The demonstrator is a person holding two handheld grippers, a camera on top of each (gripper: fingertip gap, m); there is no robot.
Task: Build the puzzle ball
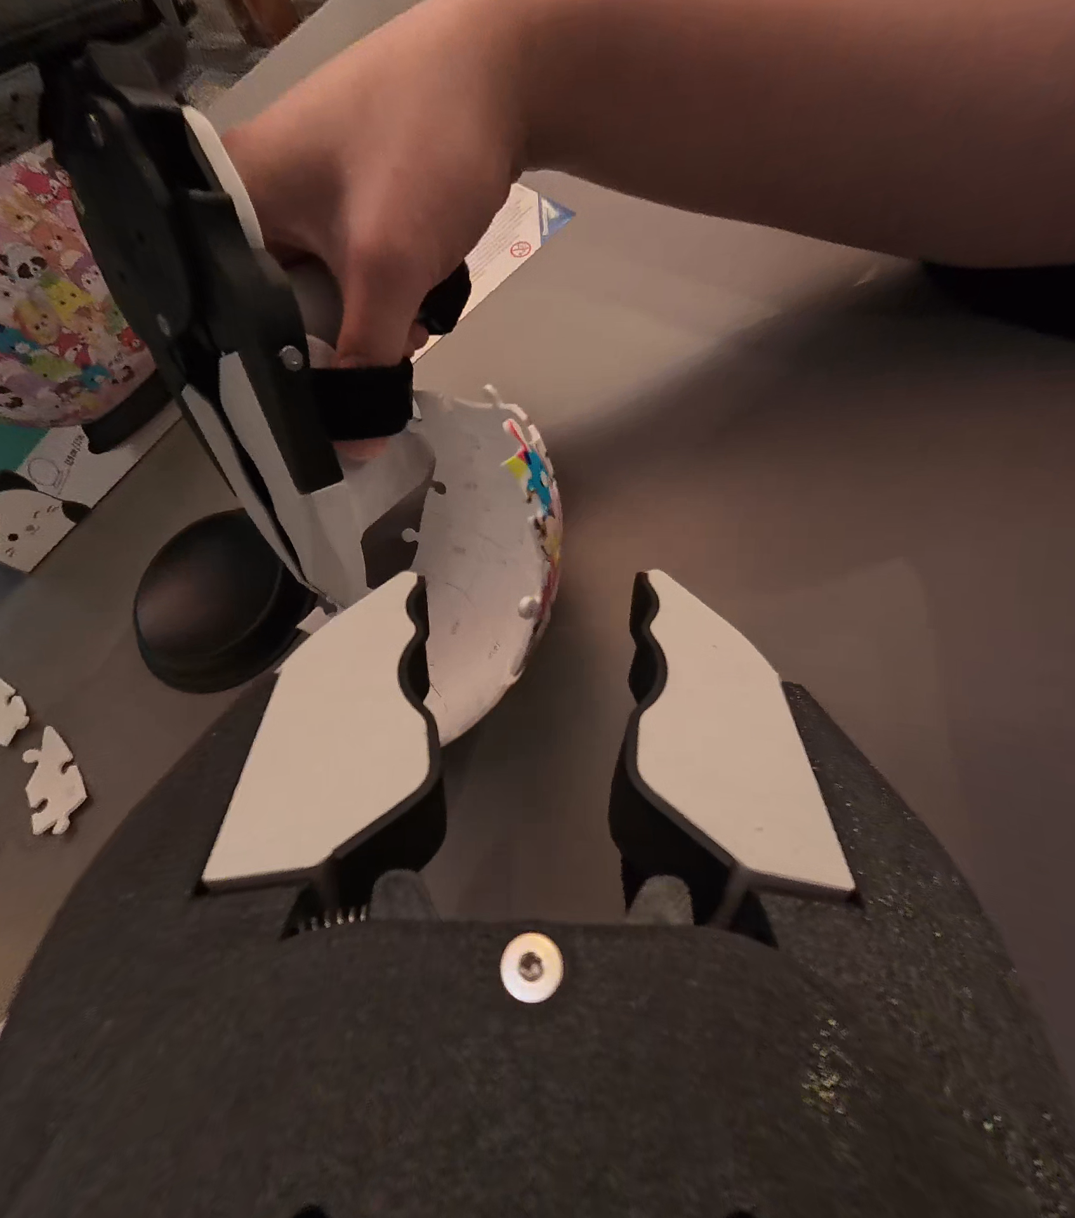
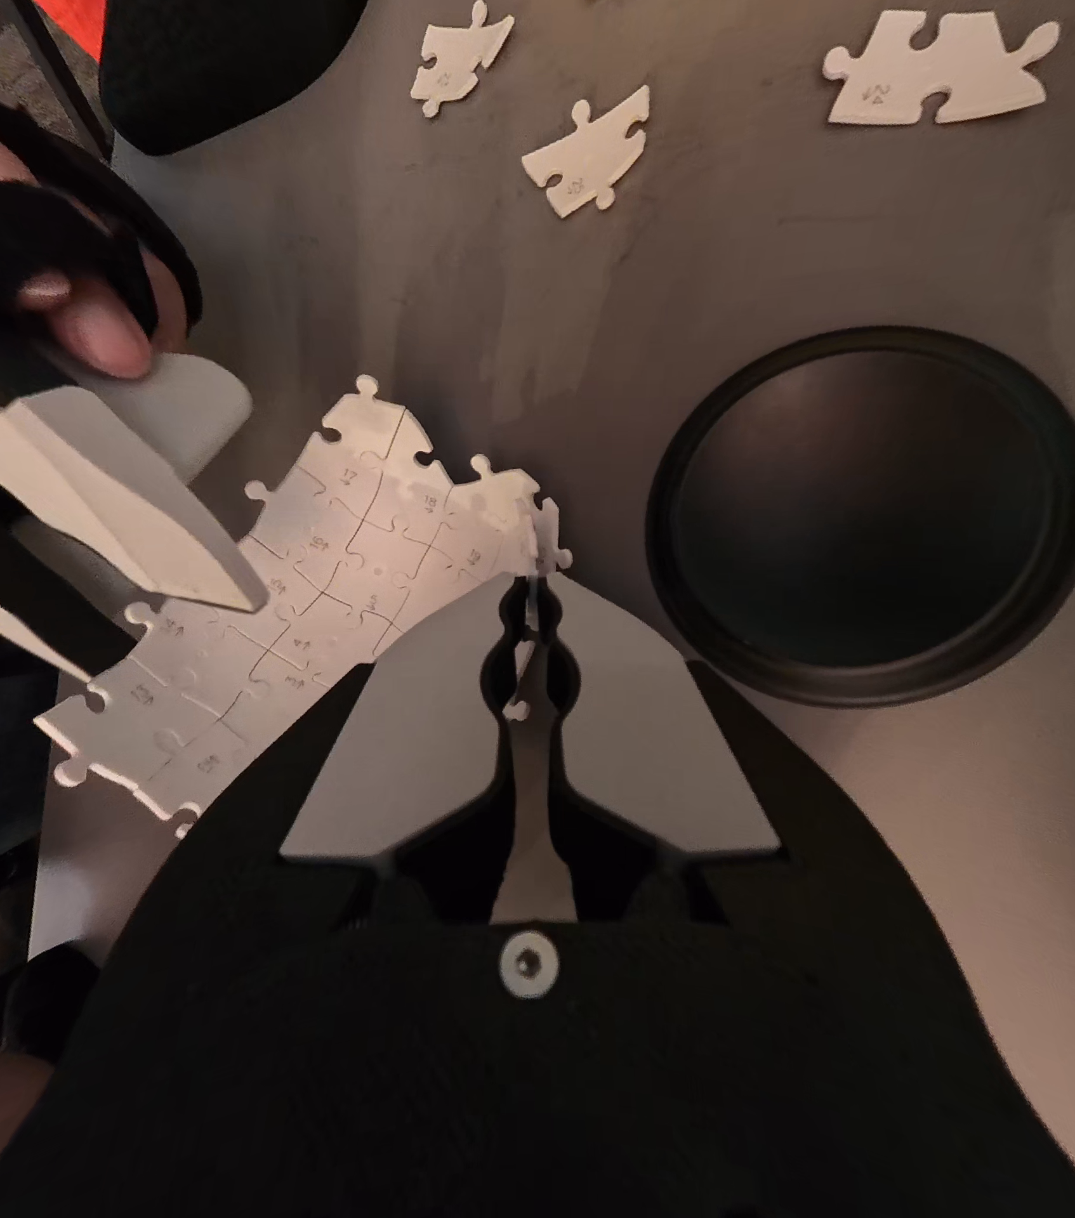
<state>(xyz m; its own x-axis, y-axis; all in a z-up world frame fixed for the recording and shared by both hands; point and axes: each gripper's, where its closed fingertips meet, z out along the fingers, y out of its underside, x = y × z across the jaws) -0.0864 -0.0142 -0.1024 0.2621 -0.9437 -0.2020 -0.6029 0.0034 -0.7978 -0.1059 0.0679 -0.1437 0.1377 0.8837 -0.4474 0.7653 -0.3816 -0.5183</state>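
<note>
Curved puzzle shell (image 2: 324,593) on grey table (image 2: 587,296), long axis diagonal, hollow side up.
Right gripper (image 2: 531,593) clamped on edge piece (image 2: 548,534); left gripper (image 1: 525,593) spread, empty; black stand (image 2: 871,514) just beside, loose pieces (image 2: 587,155) well apart.

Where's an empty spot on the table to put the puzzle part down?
Bare grey table lies right of the curved puzzle section. It is crowded on the other side: black ring stand, loose pieces and the puzzle box.
</note>
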